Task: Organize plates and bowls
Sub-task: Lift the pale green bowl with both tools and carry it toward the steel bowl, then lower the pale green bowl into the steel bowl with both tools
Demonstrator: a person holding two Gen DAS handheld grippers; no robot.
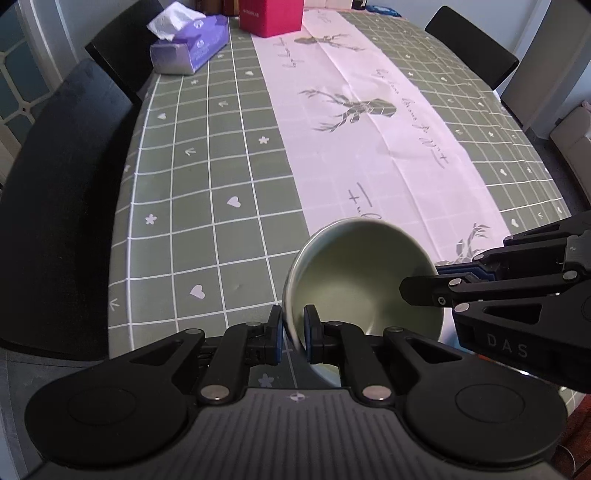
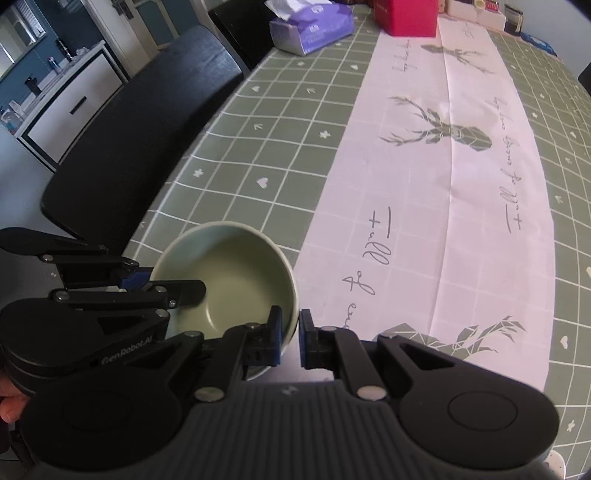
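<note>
A pale green bowl point(image 1: 369, 273) is held between both grippers over the near end of the table, with nothing inside it. My left gripper point(image 1: 293, 332) is shut on the bowl's left rim, one blue pad inside the wall and one outside. My right gripper point(image 1: 439, 282) comes in from the right and pinches the opposite rim. In the right wrist view the same bowl point(image 2: 229, 273) sits left of centre, my right gripper point(image 2: 290, 336) is shut on its near right rim, and the left gripper point(image 2: 147, 282) clamps the far left rim.
The table wears a green checked cloth point(image 1: 207, 206) with a white deer-print runner point(image 2: 443, 206). A purple tissue box point(image 1: 190, 46) and a red box point(image 1: 271, 16) stand at the far end. Black chairs point(image 1: 62, 192) line the left side, another chair point(image 1: 471, 44) the far right.
</note>
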